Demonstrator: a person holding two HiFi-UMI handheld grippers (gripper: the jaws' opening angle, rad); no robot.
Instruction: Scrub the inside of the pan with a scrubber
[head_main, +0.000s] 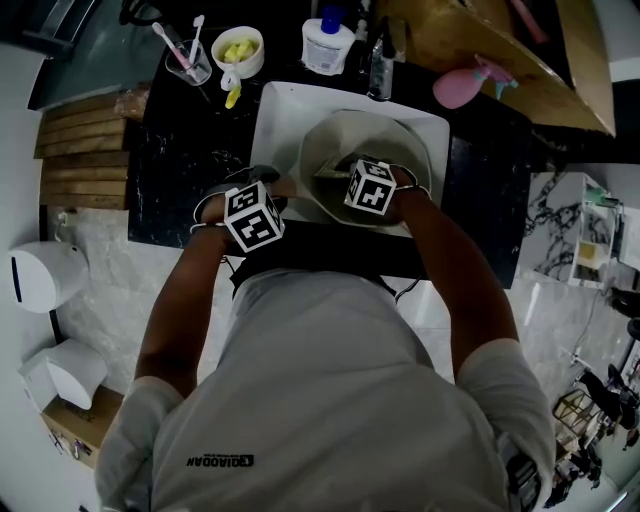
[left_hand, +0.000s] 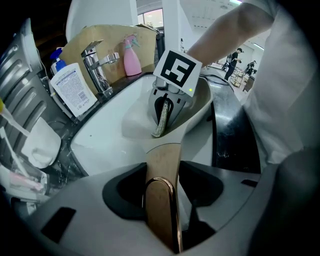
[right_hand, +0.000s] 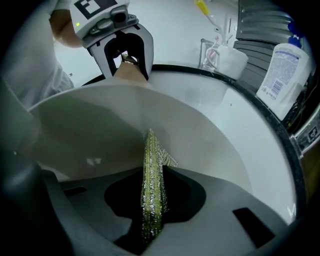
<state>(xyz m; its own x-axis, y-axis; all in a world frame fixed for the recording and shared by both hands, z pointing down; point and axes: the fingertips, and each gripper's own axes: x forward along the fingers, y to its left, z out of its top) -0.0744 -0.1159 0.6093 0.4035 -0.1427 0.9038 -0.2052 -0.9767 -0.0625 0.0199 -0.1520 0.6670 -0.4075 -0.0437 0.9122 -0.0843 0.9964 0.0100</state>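
the left hand-held gripper (left_hand: 164, 186) clamps the pan handle (left_hand: 164, 157), the right hand-held gripper (right_hand: 154, 194) pinches the scrubber (right_hand: 150, 155) edgewise, so hard strokes could work it loose.

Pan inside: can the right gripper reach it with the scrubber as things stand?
Probably yes. The right gripper is shut on the scrubber down inside the pan, nothing between; the left gripper clamps the handle.

We count one pan (head_main: 380, 140), one scrubber (right_hand: 150, 165), two grippers: left gripper (left_hand: 161, 200), right gripper (right_hand: 151, 220). One sink (head_main: 280, 110), one faucet (left_hand: 97, 65), one counter (head_main: 180, 180). We see two bottles: white bottle (head_main: 327, 45), pink bottle (head_main: 460, 85). One cup (head_main: 190, 65), one bowl (head_main: 238, 48). Two toothbrushes: pink toothbrush (head_main: 166, 40), white toothbrush (head_main: 197, 28). Two dispensers: upper dispenser (head_main: 45, 272), lower dispenser (head_main: 65, 370). One person (head_main: 330, 400).
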